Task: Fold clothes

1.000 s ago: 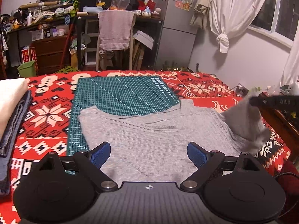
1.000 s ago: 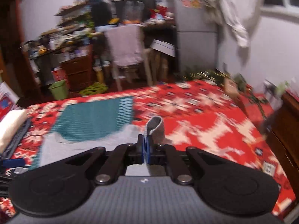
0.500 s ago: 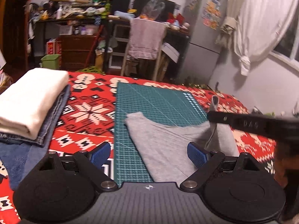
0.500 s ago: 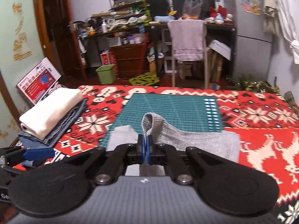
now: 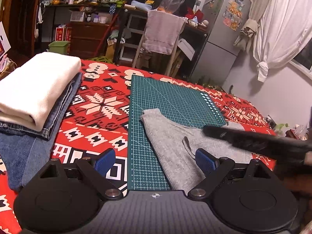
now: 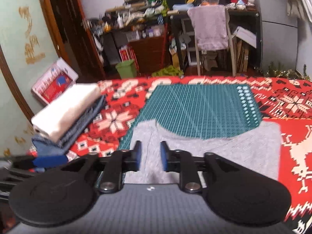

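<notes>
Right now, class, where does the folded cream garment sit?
In both views the folded cream garment lies at the left, atop the folded jeans on the red patterned cloth, left of the green cutting mat.

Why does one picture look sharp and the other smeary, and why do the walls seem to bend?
Left wrist view: crisp on the grey garment and green cutting mat, though the right gripper crossing it is blurred. Right wrist view: motion-smeared, mat lines streaked. Both: fisheye lenses bow straight edges, and dim indoor light worsens blur.

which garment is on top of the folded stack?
The cream folded garment; it lies on the blue jeans. The grey garment lies apart on the green mat.
</notes>
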The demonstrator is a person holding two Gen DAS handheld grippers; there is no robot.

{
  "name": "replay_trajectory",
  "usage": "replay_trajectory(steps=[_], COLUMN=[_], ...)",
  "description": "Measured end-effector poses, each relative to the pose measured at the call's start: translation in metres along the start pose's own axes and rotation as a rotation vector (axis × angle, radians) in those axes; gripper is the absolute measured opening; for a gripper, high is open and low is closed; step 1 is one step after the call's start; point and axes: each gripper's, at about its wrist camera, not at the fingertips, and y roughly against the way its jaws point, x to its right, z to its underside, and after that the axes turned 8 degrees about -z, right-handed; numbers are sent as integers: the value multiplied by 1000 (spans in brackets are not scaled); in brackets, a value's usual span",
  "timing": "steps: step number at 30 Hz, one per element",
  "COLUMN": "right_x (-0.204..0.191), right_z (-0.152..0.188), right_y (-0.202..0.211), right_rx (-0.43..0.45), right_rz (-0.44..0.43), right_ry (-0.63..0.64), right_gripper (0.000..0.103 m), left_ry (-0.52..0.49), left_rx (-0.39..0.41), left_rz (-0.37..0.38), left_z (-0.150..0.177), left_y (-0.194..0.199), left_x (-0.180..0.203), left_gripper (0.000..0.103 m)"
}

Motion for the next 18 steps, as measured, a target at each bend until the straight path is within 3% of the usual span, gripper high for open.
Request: replay_trajectory(steps=[5, 9, 12, 18], right_x=[18, 16, 7, 2], right_z=[0, 23, 40, 62], right_y=[34, 46, 47, 27], right_rx=[-24, -117, -164, -240], right_rz=[12, 24, -18, -41], right_ry=[36, 151, 197, 199], right_gripper=[25, 16, 16, 16], left_ry=[20, 29, 24, 18], left_rx=[-33, -47, -46, -39], left_rz=[25, 30, 30, 26], left_z=[1, 3, 4, 3], left_y=[-4, -6, -5, -1], left_x=[0, 1, 3, 5], left_gripper=[78, 77, 77, 77])
